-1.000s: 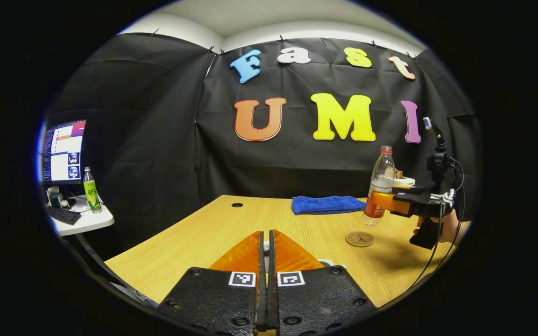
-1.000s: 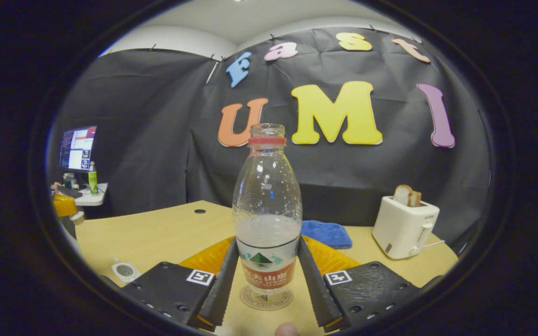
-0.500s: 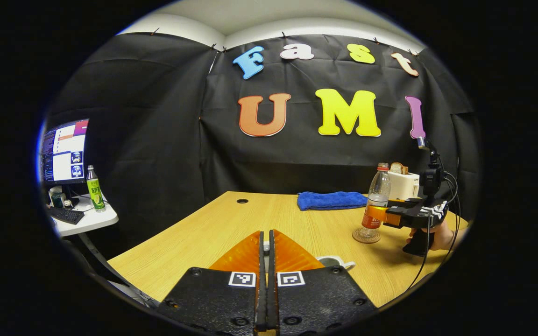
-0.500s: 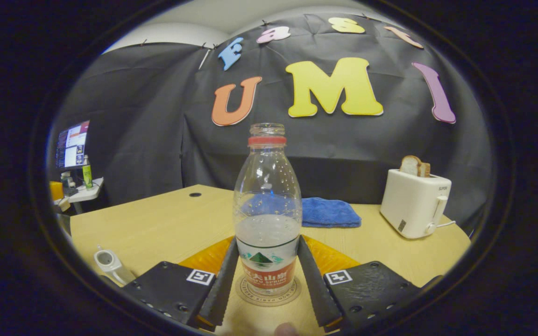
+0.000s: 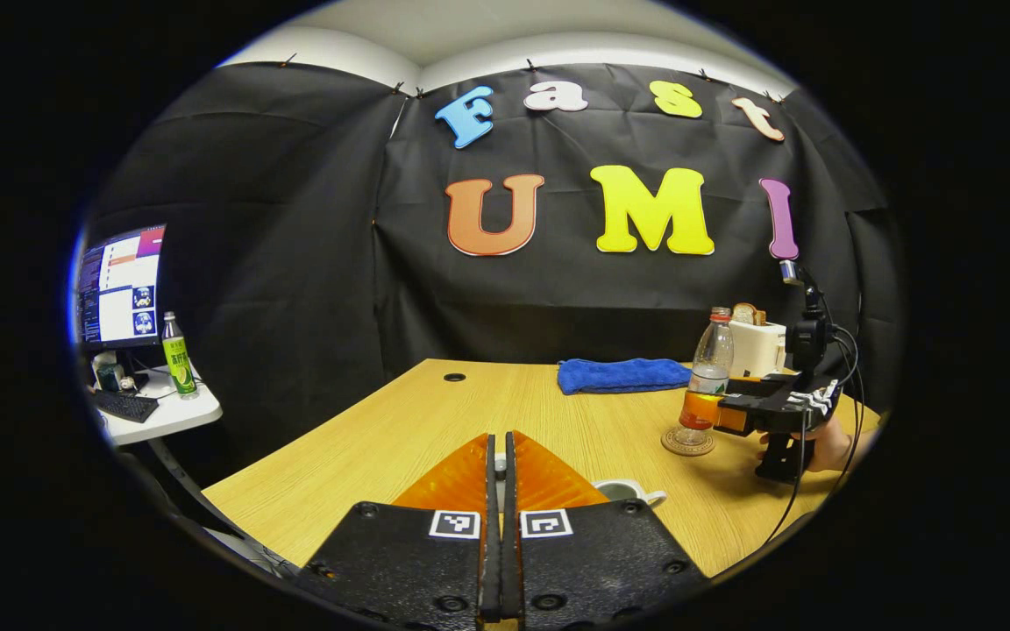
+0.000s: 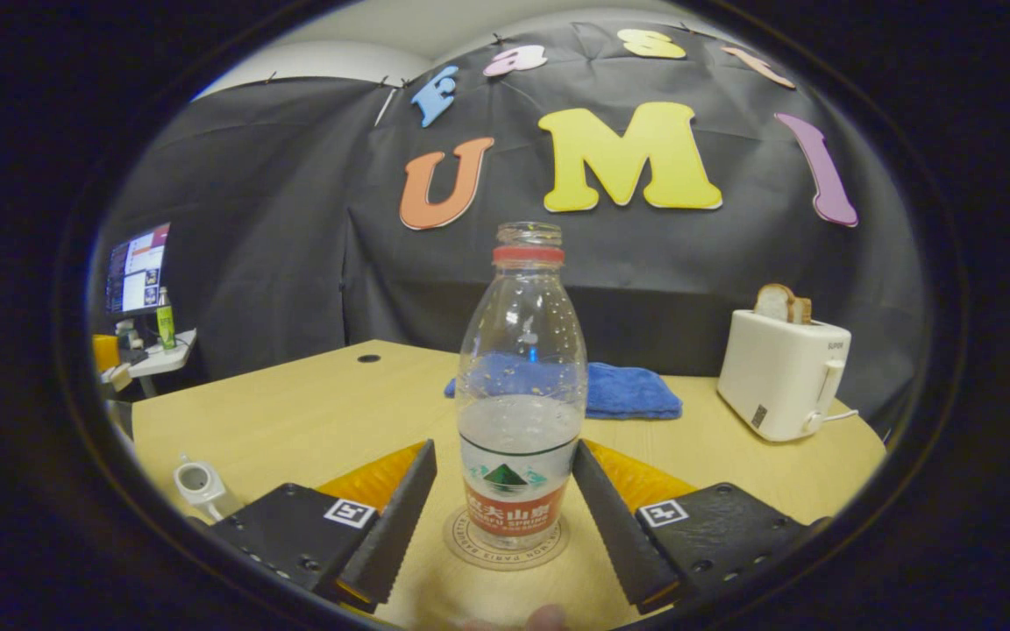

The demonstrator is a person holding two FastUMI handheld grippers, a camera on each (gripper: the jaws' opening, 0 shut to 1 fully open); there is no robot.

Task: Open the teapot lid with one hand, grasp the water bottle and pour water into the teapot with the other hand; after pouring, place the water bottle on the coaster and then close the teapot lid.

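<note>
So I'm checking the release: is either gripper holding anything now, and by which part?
The right gripper holds nothing: it's open, clear of the water bottle on the coaster. The left gripper is shut on something unidentifiable.

My clear, uncapped water bottle (image 6: 521, 412) stands upright on the round coaster (image 6: 506, 545), part full; the white teapot (image 6: 199, 483) sits well left of the coaster.

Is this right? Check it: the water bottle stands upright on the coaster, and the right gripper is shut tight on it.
Not quite. The water bottle does stand upright on the coaster, but the right gripper is open, not shut on it. The right gripper view shows a gap between the bottle and each finger.
</note>
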